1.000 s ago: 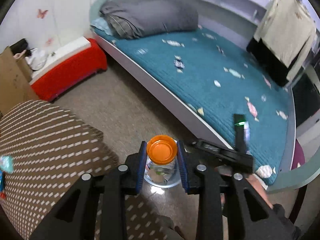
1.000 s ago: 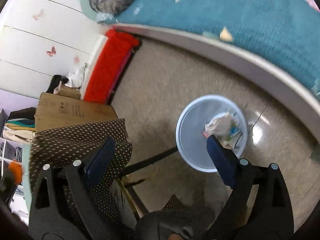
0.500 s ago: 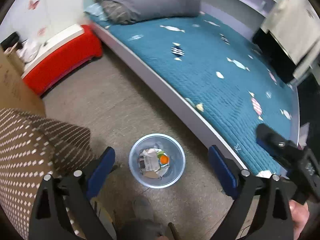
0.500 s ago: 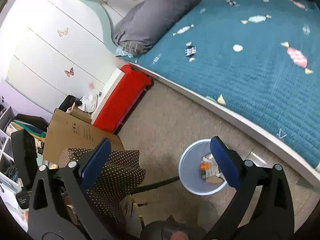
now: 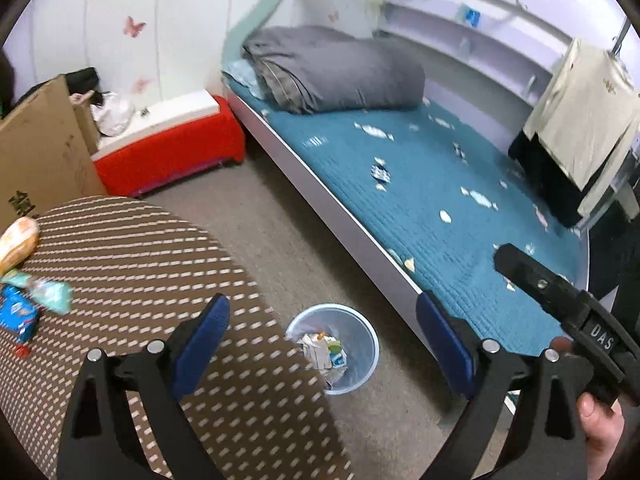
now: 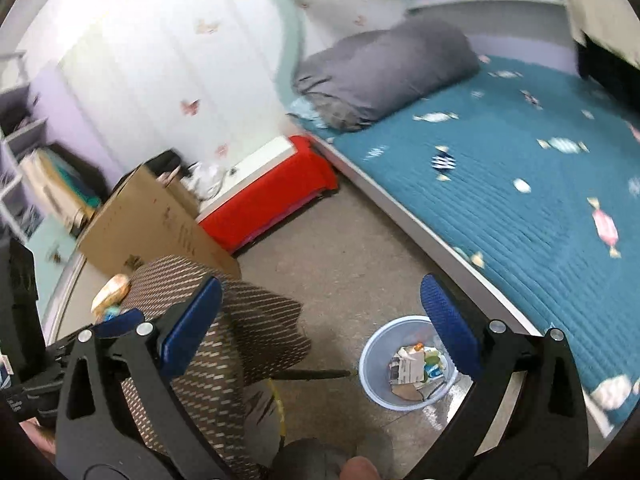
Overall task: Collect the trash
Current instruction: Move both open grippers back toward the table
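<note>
The orange-capped jar we pinched a second ago now lies in the blue bin (image 5: 370, 354) on the floor. Left gripper (image 5: 322, 344) and right gripper (image 6: 320, 322) both gape, empty. Wrappers (image 5: 38, 298) await on the dotted table (image 5: 160, 264).

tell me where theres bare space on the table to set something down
Most of the dotted tablecloth is bare: the wide stretch from its middle to the rounded edge nearest the waste bin. It is crowded only at the far left edge, where the blue packet, pale green wrapper and bread roll cluster.
</note>
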The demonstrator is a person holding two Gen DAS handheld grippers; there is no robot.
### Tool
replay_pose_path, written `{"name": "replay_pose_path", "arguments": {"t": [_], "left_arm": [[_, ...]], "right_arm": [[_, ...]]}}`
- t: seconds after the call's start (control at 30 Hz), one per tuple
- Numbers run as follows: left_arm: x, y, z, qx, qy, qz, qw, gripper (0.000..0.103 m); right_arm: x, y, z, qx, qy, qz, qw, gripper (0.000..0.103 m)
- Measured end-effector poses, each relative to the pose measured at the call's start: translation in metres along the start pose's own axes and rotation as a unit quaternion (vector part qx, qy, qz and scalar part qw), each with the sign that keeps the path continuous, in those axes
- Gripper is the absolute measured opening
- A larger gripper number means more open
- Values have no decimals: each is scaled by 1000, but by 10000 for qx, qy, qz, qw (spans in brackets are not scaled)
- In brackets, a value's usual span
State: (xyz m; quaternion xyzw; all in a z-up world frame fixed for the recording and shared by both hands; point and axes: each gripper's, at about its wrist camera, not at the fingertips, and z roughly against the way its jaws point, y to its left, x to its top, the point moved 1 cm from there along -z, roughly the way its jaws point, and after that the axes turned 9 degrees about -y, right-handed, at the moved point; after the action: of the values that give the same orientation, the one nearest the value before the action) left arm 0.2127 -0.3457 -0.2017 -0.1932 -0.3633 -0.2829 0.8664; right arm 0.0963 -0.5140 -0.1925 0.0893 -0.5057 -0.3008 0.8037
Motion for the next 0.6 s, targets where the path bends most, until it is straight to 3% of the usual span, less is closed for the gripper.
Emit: {"name": "replay_pose_path", "arguments": {"t": [0.3,0.6], "left_arm": [[-19,68,76,267,-460,410,9977,92],[-49,162,133,1036,-798,832,9879,92]], "right_arm": [[-17,110,-11,727,414,930,9921,97],[-49,198,-48,1147,875,1605,9764,97]]}}
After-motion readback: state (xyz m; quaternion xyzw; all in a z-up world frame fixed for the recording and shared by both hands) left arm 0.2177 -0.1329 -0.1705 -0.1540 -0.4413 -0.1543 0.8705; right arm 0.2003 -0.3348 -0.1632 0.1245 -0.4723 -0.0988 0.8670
